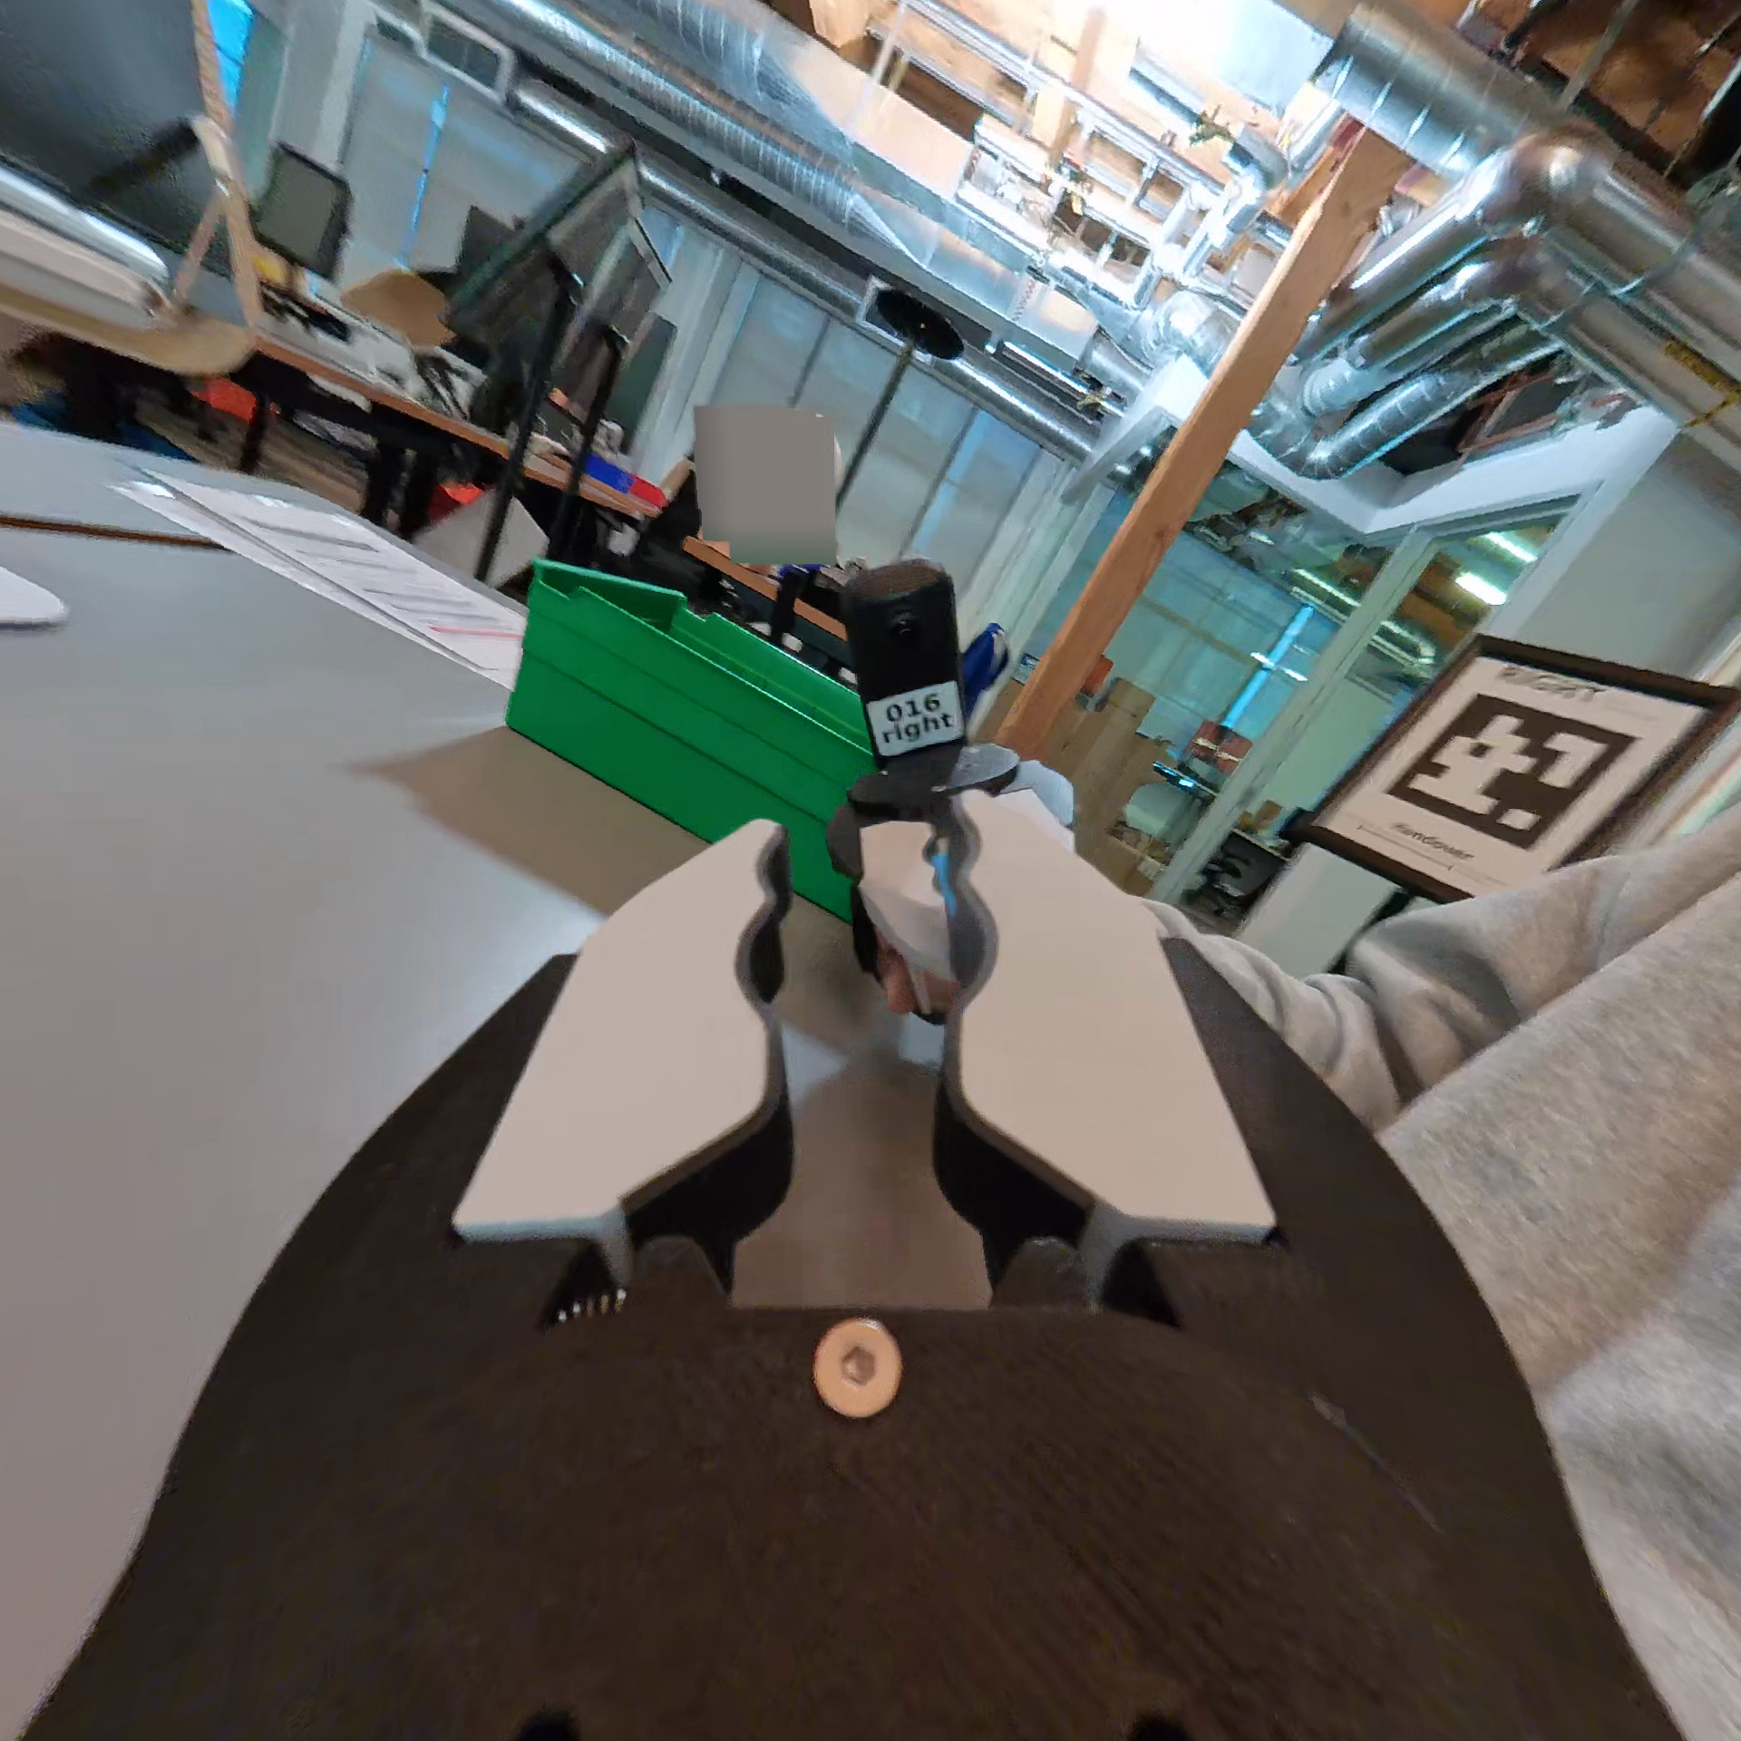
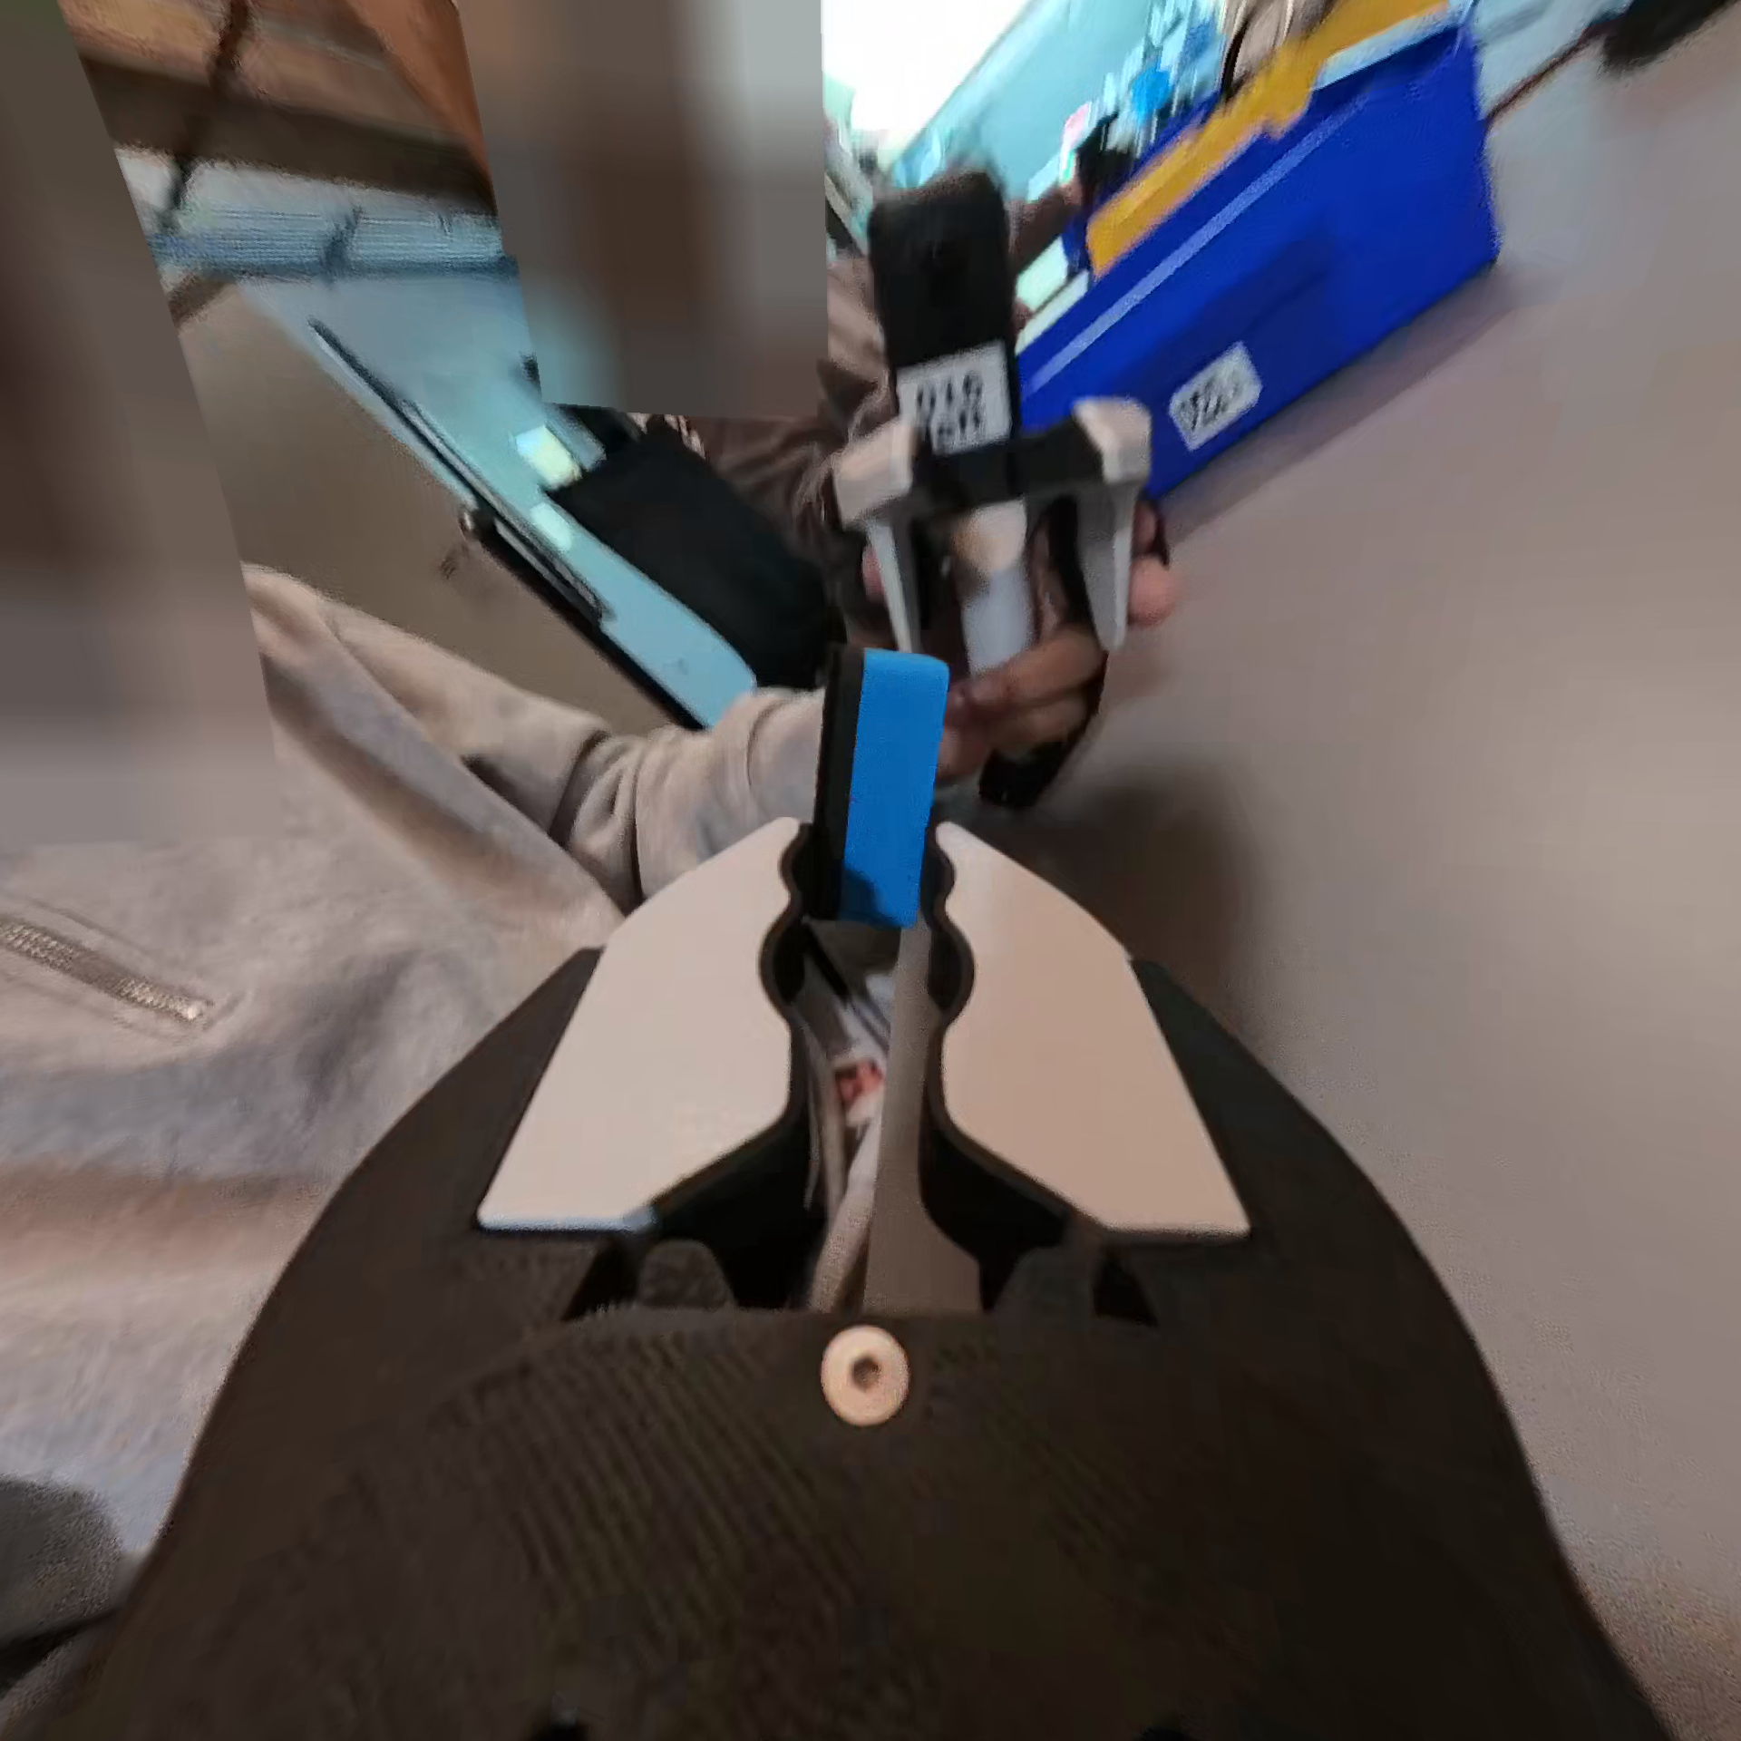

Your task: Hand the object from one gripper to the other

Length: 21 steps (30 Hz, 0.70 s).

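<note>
The object is a flat blue block with a black side (image 2: pixel 881 782). My right gripper (image 2: pixel 871 848) is shut on its lower end, and the block stands up out of the fingertips. My left gripper (image 1: pixel 871 895) is open and empty, with a wide gap between the fingers. The two grippers face each other, tips a short way apart. In the left wrist view the right gripper (image 1: pixel 928 848) sits just beyond my right finger, with the block showing as a thin blue edge (image 1: pixel 947 895). In the right wrist view the left gripper (image 2: pixel 1008 631) is open just beyond the block's top.
A grey table (image 1: pixel 235 848) lies below, with paper sheets (image 1: pixel 330 556) at its far left. A green crate (image 1: pixel 678 716) stands behind the grippers and a blue crate (image 2: pixel 1272 283) at the far side. A person's grey sleeve (image 1: pixel 1413 1036) fills the right. A marker board (image 1: pixel 1526 754) stands at right. The grippers' ends are close to 8 cm from one another.
</note>
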Motion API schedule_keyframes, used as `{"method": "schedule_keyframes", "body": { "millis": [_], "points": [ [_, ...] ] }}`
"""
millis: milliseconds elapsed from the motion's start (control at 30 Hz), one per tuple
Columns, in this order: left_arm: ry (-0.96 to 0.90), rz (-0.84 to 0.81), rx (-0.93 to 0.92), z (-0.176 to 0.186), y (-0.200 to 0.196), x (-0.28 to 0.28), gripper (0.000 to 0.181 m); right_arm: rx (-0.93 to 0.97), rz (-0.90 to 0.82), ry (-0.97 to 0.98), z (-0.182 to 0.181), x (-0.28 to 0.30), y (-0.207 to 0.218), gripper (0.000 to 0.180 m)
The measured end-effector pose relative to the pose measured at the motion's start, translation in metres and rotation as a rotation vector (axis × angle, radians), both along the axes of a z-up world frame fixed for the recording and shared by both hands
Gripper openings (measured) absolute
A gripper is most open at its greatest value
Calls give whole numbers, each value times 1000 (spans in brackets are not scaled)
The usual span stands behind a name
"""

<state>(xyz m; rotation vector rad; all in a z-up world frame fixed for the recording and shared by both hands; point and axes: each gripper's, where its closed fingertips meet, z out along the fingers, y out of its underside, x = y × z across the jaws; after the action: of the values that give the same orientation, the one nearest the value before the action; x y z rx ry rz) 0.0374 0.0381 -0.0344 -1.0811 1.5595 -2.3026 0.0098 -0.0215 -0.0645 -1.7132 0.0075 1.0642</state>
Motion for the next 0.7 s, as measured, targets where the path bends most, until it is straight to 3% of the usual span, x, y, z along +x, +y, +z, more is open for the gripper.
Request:
{"method": "schedule_keyframes", "body": {
  "millis": [100,267,400,500,700],
  "points": [
    [85,-143,-50,-5,-5,-7,25,-116,63,-85,-21,-13,-2,22],
    [279,-402,101,-44,-41,-25,39,-171,70,-115,-30,-12,-4,22],
    [335,-436,243,-65,-59,-31,38,-202,48,-161,-38,-7,-7,22],
    [369,-459,302,-75,-62,-35,26,-217,34,-181,-41,-4,-7,22],
    [358,-384,319,-74,-55,-26,26,-126,-80,-250,-39,12,0,27]
  ]
}}
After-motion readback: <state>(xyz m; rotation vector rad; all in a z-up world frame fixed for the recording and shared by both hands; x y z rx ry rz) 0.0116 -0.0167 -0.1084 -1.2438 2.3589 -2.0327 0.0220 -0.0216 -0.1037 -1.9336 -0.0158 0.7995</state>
